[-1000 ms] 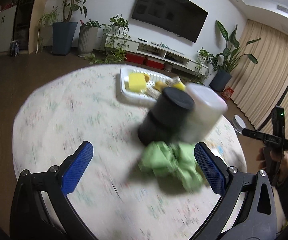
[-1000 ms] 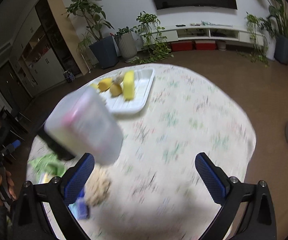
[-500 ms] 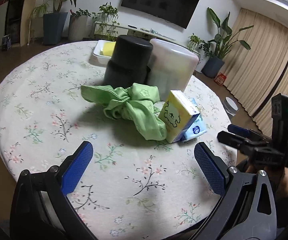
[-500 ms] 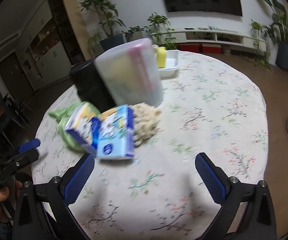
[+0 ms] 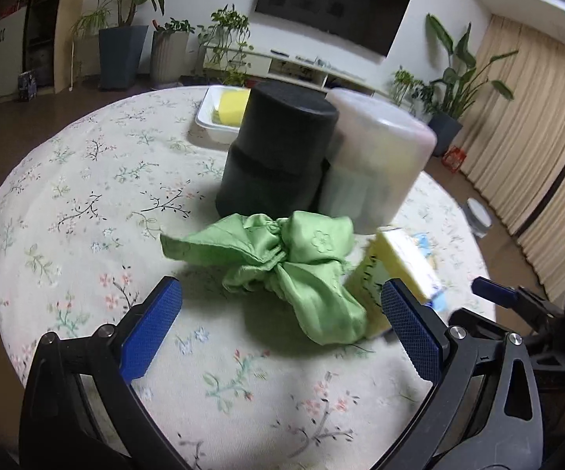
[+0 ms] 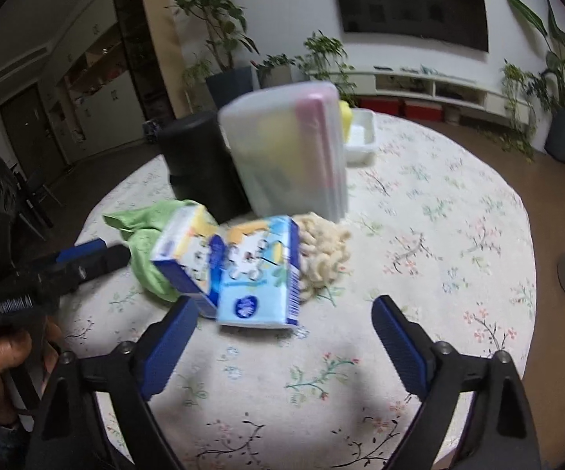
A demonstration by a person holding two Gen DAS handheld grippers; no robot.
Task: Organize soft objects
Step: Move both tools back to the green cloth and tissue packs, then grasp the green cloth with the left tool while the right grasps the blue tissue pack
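Reference landmark: the black cylindrical container standing upright near the middle of the round table, which is covered by a floral cloth.

Left gripper: my fingers stand wide apart with nothing between the pads. They point down at the table on the near side of the black container. No pad touches any object.

Right gripper: my jaws are closing but remain well apart. Nothing is between them; the pads press on nothing. The nearest object, the blue tissue pack, lies just beyond the fingertips.

Soft objects, located from the black container:
- Green cloth: crumpled on the table just in front of the container, on the near side, directly ahead of my left fingers.
- Yellow tissue pack: in front of the container and to its right in the left wrist view, touching the green cloth.
- Blue tissue pack: beside the yellow pack, leaning against it.
- Cream knitted item: behind the blue pack, in front of the translucent container.

Other items:
- Translucent lidded container: just beside the black container, apparently touching it.
- White tray: behind the black container, holding a yellow sponge.
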